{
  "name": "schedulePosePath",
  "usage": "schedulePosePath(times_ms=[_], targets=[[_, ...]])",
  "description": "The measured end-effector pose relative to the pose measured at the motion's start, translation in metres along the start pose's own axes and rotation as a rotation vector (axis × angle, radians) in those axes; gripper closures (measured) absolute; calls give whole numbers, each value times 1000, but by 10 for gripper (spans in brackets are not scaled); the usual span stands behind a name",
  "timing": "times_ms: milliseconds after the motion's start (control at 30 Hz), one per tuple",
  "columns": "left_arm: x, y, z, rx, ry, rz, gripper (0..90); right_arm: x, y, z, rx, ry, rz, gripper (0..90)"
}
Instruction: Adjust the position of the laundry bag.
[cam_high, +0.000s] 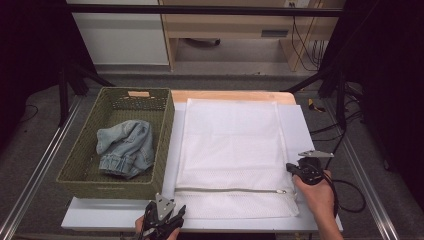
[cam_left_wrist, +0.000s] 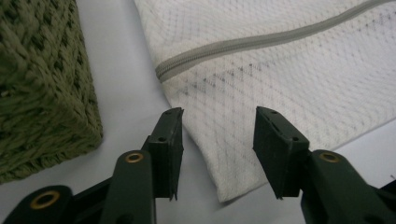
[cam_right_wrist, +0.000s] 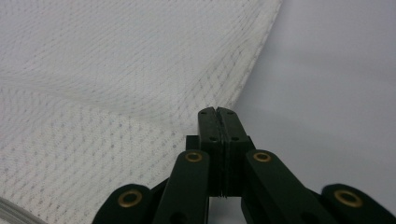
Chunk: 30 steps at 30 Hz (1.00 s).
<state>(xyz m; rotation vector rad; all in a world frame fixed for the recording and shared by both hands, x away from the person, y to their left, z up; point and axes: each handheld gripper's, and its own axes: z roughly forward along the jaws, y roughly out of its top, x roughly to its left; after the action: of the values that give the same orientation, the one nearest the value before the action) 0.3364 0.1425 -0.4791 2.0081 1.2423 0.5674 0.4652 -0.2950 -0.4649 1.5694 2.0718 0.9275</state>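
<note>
A white mesh laundry bag (cam_high: 230, 145) lies flat on the white table (cam_high: 100, 215), its grey zipper (cam_high: 230, 190) running along the near end. My left gripper (cam_high: 172, 212) sits at the table's front edge by the bag's near left corner. In the left gripper view that gripper (cam_left_wrist: 218, 112) is open, with the bag's corner (cam_left_wrist: 224, 154) lying between the jaws and the pads clear of it. My right gripper (cam_high: 289, 167) is at the bag's right edge. In the right gripper view it (cam_right_wrist: 217, 111) is shut, pinching the bag's hem, and the mesh (cam_right_wrist: 116, 70) ripples up toward it.
A green woven basket (cam_high: 167, 145) stands left of the bag and holds a crumpled denim garment (cam_high: 125, 145). Its corner (cam_left_wrist: 42, 84) is close to my left gripper. Bare table (cam_right_wrist: 336, 70) lies right of the bag. Dark frame posts and cables surround the table.
</note>
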Motion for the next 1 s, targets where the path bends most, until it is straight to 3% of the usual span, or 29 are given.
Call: schedulePosePath(times_ms=[167,233,333,433,467,600,633,700,1000], targets=[[2,0,-1,-7,1,-9,547,2,1,-2,-14,10,-8,900],[3,-1,-1,7,10,-4,556,2,1,-1,-9,14,-12,900],[3,-1,1,28,-10,-17,561,2,1,-1,-10,17,-11,900],[4,-1,1,29,-27,-26,664,2,2,-3,-17,17,-8,900],[4,-1,1,34,-21,-8,691,2,2,-3,-17,17,-9,900],[5,-1,1,34,-24,0,766,2,2,-3,-13,20,-12,900],[6,-1,1,33,-35,-2,862,2,2,-3,-13,24,-17,900],[6,-1,1,31,-49,0,892,1,2,-3,-12,23,-21,900],[1,2,2,22,-62,26,899,-2,0,-3,-5,10,-18,900]])
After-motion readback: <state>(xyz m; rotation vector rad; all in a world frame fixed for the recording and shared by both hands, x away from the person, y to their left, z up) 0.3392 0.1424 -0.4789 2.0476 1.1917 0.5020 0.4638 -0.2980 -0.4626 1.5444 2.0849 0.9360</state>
